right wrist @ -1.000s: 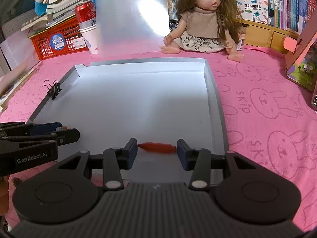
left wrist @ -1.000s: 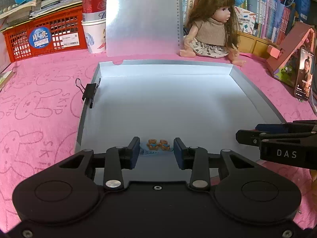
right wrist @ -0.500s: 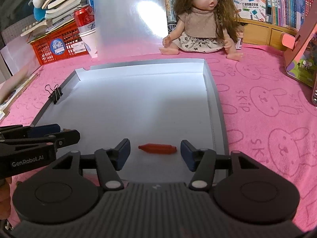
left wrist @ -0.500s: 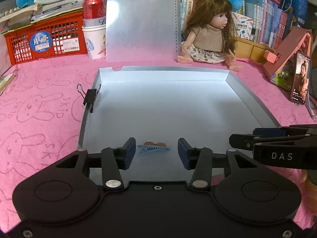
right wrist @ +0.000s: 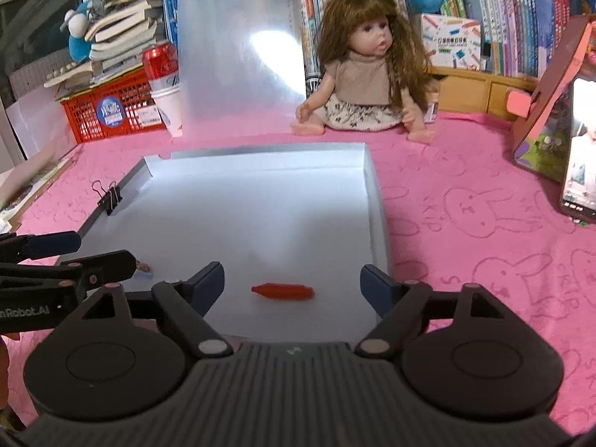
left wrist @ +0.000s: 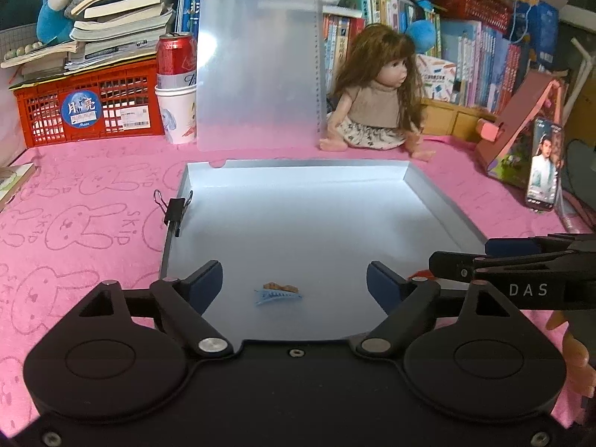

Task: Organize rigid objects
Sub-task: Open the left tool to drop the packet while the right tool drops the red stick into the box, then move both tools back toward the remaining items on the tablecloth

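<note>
A shallow grey tray [left wrist: 175, 231] [right wrist: 378, 216] lies on the pink cloth. Near its front edge rests a small blue hair clip with brown bears [left wrist: 277, 292], lying free between the fingers of my left gripper [left wrist: 294, 279], whose jaws are opening and touch nothing. In the right wrist view a red hair clip [right wrist: 283, 291] lies flat on the tray floor between the fingers of my right gripper [right wrist: 292, 279], also opening with nothing pressed. Each gripper shows at the edge of the other's view, side by side.
A black binder clip [left wrist: 174, 210] grips the tray's left wall. Behind the tray stand a clear clipboard [left wrist: 257, 70], a doll [left wrist: 376, 100], a red can on a paper cup [left wrist: 177, 89] and a red basket [left wrist: 89, 104]. A phone [left wrist: 542, 165] leans at right.
Both grippers let go and spread wide, lifting back a little. The blue bear clip and the red clip now lie free on the tray floor.
</note>
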{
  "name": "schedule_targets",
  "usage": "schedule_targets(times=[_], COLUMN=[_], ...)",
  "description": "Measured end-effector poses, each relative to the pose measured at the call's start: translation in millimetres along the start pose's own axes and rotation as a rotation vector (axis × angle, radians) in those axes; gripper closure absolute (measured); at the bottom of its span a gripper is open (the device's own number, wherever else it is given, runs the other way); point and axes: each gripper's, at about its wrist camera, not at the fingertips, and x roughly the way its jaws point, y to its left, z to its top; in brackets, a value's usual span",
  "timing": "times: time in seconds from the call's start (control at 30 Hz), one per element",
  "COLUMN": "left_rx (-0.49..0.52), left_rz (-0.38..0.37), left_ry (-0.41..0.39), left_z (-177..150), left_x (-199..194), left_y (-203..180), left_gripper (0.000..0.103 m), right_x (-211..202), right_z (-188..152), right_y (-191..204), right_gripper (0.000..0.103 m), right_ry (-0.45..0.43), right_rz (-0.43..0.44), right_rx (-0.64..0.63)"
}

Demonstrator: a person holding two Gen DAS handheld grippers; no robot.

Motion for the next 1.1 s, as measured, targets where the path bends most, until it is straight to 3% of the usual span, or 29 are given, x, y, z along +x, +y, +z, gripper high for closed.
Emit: schedule_targets(times=[0.53, 0.87, 1.1], left_rx=[-0.017, -0.014, 0.015], left_rz=[-0.023, -0.047, -0.025], left_ry=[-0.09, -0.064, -0.074], left_z=[-19.9, -43.8, -65.6], left_x=[-51.7, -65.4, -78.3], left_y=[8.9, 13.2, 12.9], left_gripper=[0.01, 0.009, 0.009], right_x=[-46.2, -65.7, -74.5], right_z=[-18.4, -45.3, -65.9], right_y=[3.3, 7.8, 5.0], right_gripper=[0.001, 0.0, 0.0], right_ry=[-0.153, -0.174, -0.182], right_rz=[-0.004, -0.014, -0.025], right_rx=[-0.022, -0.07, -0.058])
